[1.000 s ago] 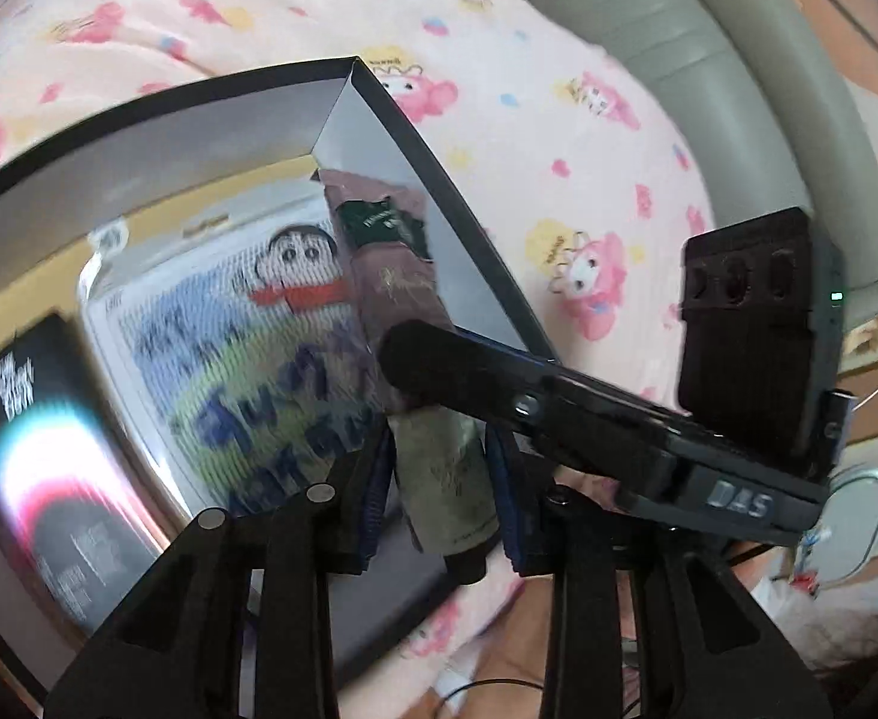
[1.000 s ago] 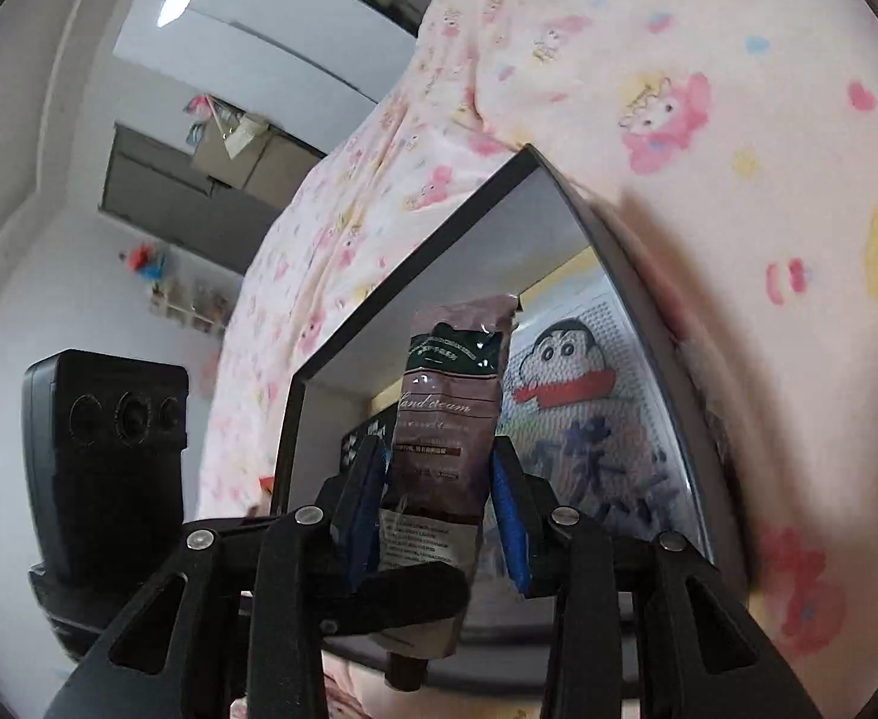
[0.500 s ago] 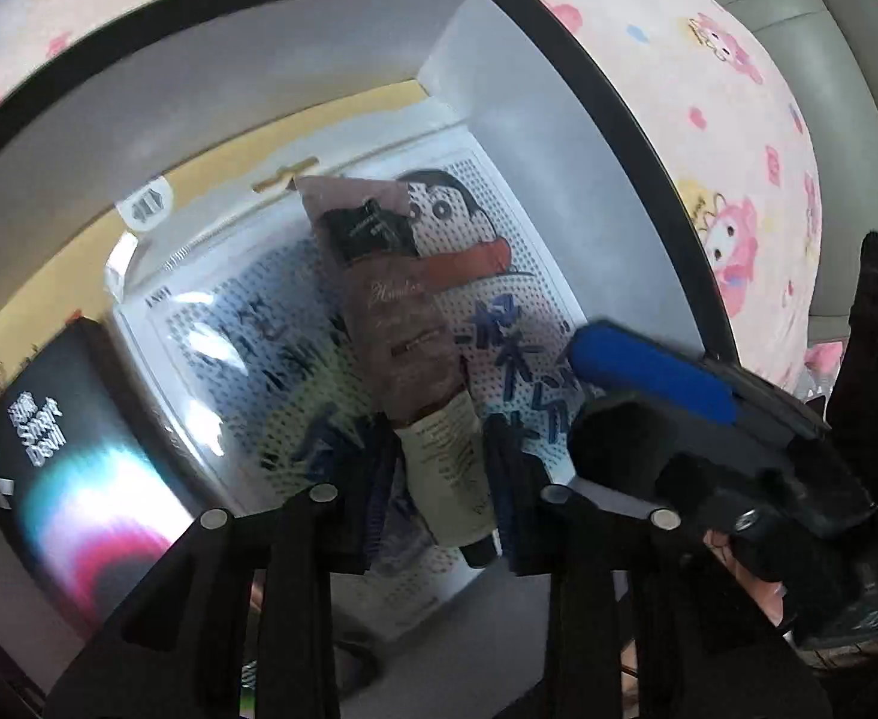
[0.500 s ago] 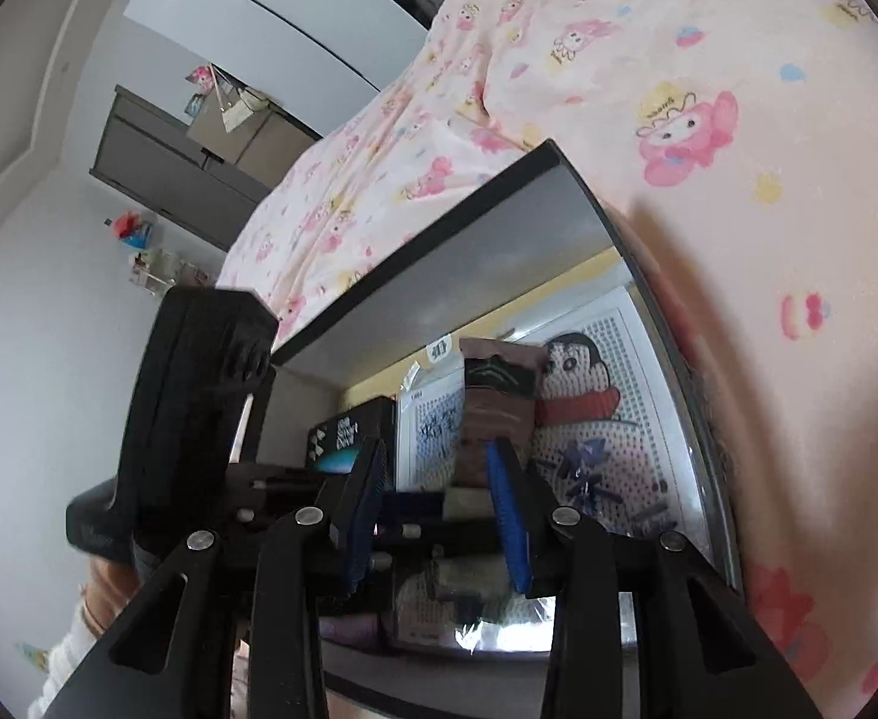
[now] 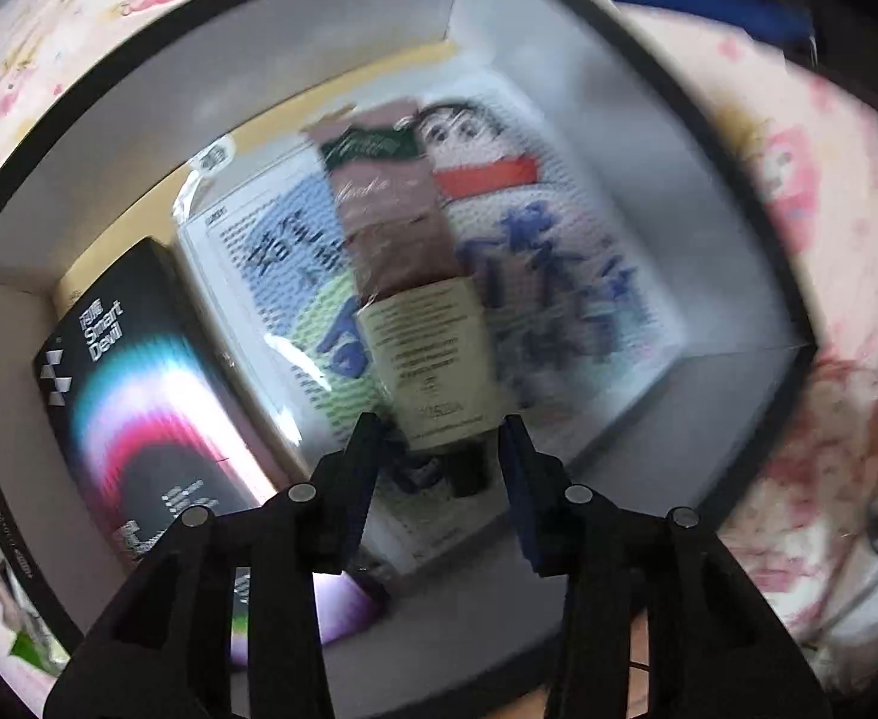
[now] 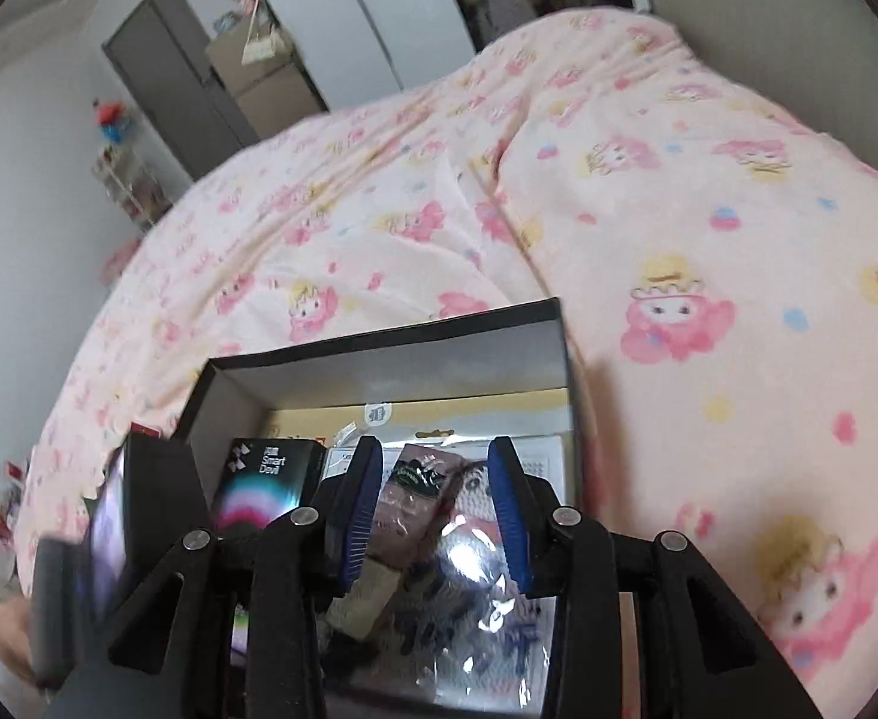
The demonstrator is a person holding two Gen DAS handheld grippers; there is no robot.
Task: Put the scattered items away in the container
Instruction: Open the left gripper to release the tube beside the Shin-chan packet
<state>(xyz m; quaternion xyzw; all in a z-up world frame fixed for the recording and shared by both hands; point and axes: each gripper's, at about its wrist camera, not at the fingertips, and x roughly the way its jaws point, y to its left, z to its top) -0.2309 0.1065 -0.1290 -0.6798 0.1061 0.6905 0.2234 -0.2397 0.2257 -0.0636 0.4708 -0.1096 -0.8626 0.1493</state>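
A brown and cream hand-cream tube (image 5: 421, 323) lies inside the black-rimmed box (image 5: 648, 60), on top of a cartoon-print packet (image 5: 558, 251). My left gripper (image 5: 441, 467) points straight down over the tube's capped end. Its jaws are opening, with the tube between them and a gap on each side. My right gripper (image 6: 436, 503) hovers above the box (image 6: 379, 335), open with nothing in it. The tube (image 6: 409, 503) shows through its gap, down in the box.
A black "Smart Devil" carton (image 5: 139, 371) lies along the box's left side. The box rests on a pink cartoon-print bedspread (image 6: 678, 210). The left gripper's body (image 6: 139, 539) stands at the box's left edge. Cupboards and cartons line the far wall.
The left gripper tipped downward and sank into the box with the tube, then its jaws spread off it. The right gripper drew back and up, so more of the bed shows.
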